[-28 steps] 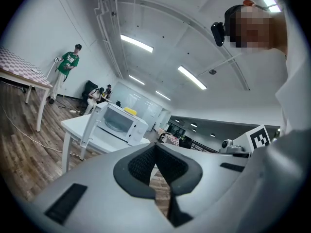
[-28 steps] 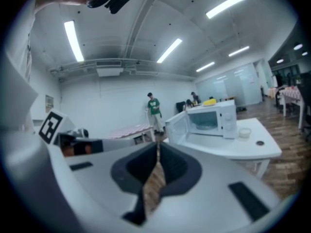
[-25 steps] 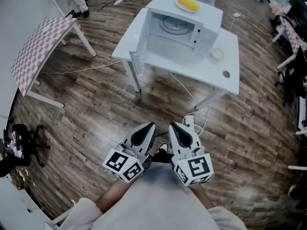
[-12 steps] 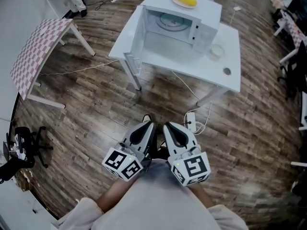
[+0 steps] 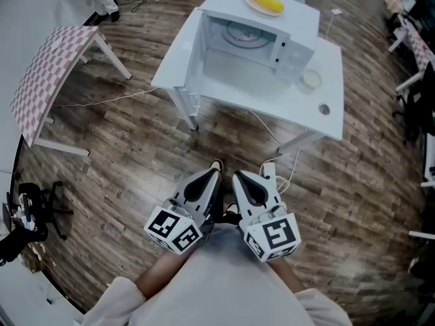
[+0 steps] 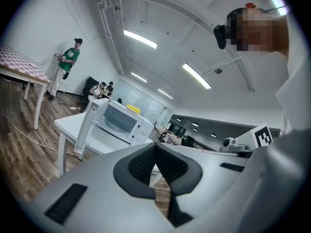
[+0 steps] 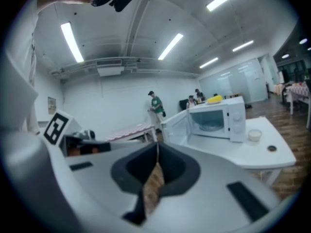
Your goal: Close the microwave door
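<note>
A white microwave [image 5: 280,29] stands on a white table [image 5: 299,111] ahead of me, its door [image 5: 192,58] swung wide open to the left, with a glass turntable inside. On its top lies a plate with a yellow thing [image 5: 266,4]. Both grippers are held close to my body, far from the microwave. My left gripper [image 5: 212,177] and right gripper [image 5: 240,180] are shut with nothing between the jaws. The microwave [image 6: 121,123] shows small in the left gripper view, and the microwave [image 7: 217,119] also shows in the right gripper view.
A small white bowl [image 5: 310,80] and a little round thing [image 5: 323,109] sit on the table right of the microwave. A chequered table [image 5: 47,73] stands at the left. Cables and a power strip [image 5: 268,172] lie on the wooden floor. A person [image 7: 155,107] stands in the distance.
The view has shifted slightly; the microwave and table sit a little nearer. Both grippers stay shut by my body.
</note>
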`<control>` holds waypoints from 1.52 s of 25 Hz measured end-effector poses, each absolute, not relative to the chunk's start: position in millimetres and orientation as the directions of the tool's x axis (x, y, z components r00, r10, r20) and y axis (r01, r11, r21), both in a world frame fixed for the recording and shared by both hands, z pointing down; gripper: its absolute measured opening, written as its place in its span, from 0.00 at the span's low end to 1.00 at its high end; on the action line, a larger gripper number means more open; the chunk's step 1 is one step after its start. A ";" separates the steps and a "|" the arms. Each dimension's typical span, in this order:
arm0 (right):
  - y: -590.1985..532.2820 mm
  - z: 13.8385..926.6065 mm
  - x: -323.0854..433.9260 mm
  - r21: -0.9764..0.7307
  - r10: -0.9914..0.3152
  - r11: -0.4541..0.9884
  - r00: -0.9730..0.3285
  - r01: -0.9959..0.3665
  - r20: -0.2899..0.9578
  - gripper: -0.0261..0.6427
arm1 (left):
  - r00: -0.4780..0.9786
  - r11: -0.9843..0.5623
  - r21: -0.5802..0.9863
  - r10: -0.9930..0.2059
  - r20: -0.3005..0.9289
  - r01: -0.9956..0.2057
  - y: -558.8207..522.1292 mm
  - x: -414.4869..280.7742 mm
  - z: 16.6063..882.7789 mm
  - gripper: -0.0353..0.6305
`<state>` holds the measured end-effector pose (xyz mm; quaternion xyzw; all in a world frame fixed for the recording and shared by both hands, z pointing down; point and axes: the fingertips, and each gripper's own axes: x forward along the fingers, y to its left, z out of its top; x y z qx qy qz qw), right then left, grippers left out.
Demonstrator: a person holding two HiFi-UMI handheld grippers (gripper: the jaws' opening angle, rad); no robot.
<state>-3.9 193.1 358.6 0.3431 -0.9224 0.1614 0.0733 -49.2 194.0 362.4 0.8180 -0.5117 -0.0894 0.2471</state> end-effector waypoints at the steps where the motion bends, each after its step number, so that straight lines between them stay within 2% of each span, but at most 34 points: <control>1: 187.7 359.4 -6.4 -0.250 -0.608 0.712 -0.754 -0.656 0.248 0.07 | 0.458 -0.355 0.486 -0.882 0.109 -0.799 189.2 -51.7 361.9 0.08; 22: 70.2 357.0 -67.7 -0.243 -0.572 0.737 -0.773 -0.631 0.272 0.07 | 0.469 -0.355 0.520 -0.878 0.102 -0.777 73.4 -105.7 356.8 0.08; 38: -8.7 329.7 -135.2 -0.156 -0.614 0.743 -0.756 -0.650 0.225 0.07 | 0.533 -0.473 0.448 -0.846 0.010 -0.759 1.9 -165.7 325.4 0.08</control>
